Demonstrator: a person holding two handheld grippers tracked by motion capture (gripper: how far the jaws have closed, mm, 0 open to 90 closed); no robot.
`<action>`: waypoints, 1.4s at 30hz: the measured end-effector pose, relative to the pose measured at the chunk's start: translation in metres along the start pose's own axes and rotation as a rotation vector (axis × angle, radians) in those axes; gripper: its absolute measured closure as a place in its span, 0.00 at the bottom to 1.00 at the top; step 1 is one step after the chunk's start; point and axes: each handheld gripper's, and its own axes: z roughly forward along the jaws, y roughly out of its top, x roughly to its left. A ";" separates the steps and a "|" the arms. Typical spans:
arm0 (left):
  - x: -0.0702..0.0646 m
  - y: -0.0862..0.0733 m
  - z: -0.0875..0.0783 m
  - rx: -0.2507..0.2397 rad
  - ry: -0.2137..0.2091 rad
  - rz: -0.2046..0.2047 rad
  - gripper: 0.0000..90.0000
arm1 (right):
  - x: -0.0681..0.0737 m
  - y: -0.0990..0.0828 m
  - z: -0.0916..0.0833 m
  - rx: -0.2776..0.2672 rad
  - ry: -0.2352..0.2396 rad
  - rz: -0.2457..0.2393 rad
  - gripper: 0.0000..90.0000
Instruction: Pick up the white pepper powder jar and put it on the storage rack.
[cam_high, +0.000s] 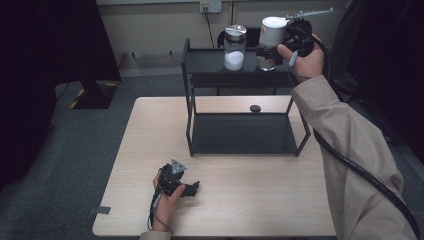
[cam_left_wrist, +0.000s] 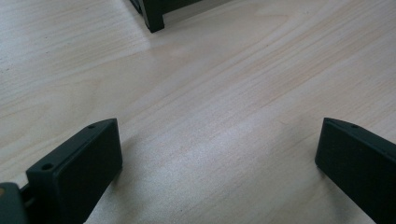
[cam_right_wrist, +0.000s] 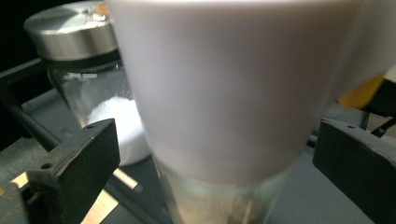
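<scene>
the right gripper (cam_high: 280, 37) was up at the top shelf of the black rack (cam_high: 189, 80), and the white-capped jar (cam_high: 270, 42) stood between its jaws. in the right gripper view the jaws were spread wide, one on each side of the white cap (cam_right_wrist: 224, 84), and neither pad pressed on it, so the jar seemed to stand on the shelf by its own weight. probably it was placed there on purpose, just beside the steel-lidded jar (cam_high: 235, 47) with white powder, so the two containers made a row. that second jar was past the left jaw in the right gripper view.

the left gripper (cam_high: 192, 189) lay low on the wooden table (cam_high: 260, 190), well apart from the rack. its jaws were also wide open with only bare wood between them, holding nothing. i judge it waited there to keep out of the way.
</scene>
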 end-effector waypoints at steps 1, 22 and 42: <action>0.000 0.000 0.000 0.000 0.000 0.000 0.00 | 0.000 -0.001 -0.001 0.004 0.003 0.007 0.00; 0.000 0.000 0.000 0.000 0.000 0.000 0.00 | -0.008 -0.023 -0.026 -0.001 0.054 0.009 0.00; 0.000 0.000 0.000 0.000 0.000 0.000 0.00 | -0.008 -0.045 -0.039 0.003 0.097 0.000 0.00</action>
